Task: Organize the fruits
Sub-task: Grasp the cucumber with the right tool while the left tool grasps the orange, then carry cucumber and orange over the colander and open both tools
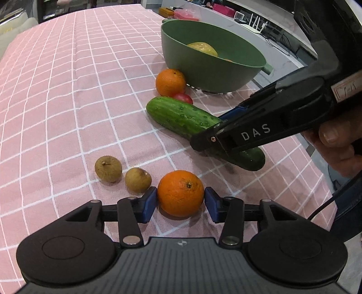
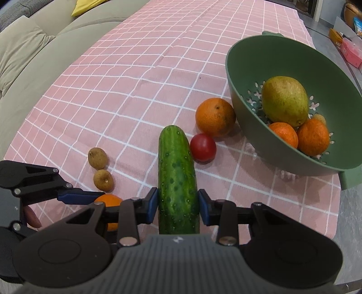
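Observation:
My left gripper point(image 1: 180, 196) is shut on an orange point(image 1: 180, 193) that rests on the pink checked cloth. My right gripper point(image 2: 177, 204) is shut on a cucumber point(image 2: 177, 178) lying on the cloth; it also shows in the left wrist view point(image 1: 181, 116). A green colander bowl point(image 2: 244, 74) at the right holds a mango point(image 2: 284, 100) and two oranges point(image 2: 313, 136). A second loose orange point(image 2: 215, 117) and a red tomato point(image 2: 203, 147) lie between the cucumber and the bowl. Two small brown longans point(image 1: 108, 169) lie left of the held orange.
The table's right edge point(image 2: 339, 203) runs close beside the bowl. A sofa point(image 2: 34, 56) stands beyond the table's left side. Boxes and clutter point(image 1: 181, 13) sit on a counter behind the bowl.

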### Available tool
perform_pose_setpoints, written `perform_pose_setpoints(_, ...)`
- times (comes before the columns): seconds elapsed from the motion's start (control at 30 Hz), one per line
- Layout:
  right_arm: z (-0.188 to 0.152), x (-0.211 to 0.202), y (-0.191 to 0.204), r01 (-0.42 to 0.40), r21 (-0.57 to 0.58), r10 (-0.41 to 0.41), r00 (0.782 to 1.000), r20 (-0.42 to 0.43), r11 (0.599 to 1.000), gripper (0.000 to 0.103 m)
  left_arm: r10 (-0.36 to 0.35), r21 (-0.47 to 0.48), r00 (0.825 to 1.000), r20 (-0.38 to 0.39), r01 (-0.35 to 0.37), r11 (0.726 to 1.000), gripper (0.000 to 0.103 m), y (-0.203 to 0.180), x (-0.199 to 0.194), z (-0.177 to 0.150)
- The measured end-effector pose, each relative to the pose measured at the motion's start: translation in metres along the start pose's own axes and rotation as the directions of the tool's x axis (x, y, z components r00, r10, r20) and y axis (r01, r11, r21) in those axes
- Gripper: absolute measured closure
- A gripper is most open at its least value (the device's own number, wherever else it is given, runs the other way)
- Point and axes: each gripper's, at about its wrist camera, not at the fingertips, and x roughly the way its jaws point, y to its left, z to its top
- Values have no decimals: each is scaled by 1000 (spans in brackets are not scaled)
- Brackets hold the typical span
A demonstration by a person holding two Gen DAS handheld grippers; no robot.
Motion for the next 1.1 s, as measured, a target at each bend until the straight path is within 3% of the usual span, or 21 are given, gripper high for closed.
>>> perform_pose_setpoints(0.5,0,0,2,-3,-8,3,1000,-6,1000,69,-4,52,1000,24,3,999,53,-11,-3,0)
perform_pose_setpoints(0.7,3,-12,0,-49,7,49,999,-7,999,70,24,35,998,51,-26,999,53,-8,-20,1)
perform_pose_setpoints(0.93,14,-45,-2,-130,33,127,990,62,991,70,74,3,995,72,-74,997,53,-2,-41,10)
perform_pose_setpoints(1.1,35,-79,-23,-139,56,128,979,162,989,70,99,10,991,90,-100,995,53,-2,-55,30)
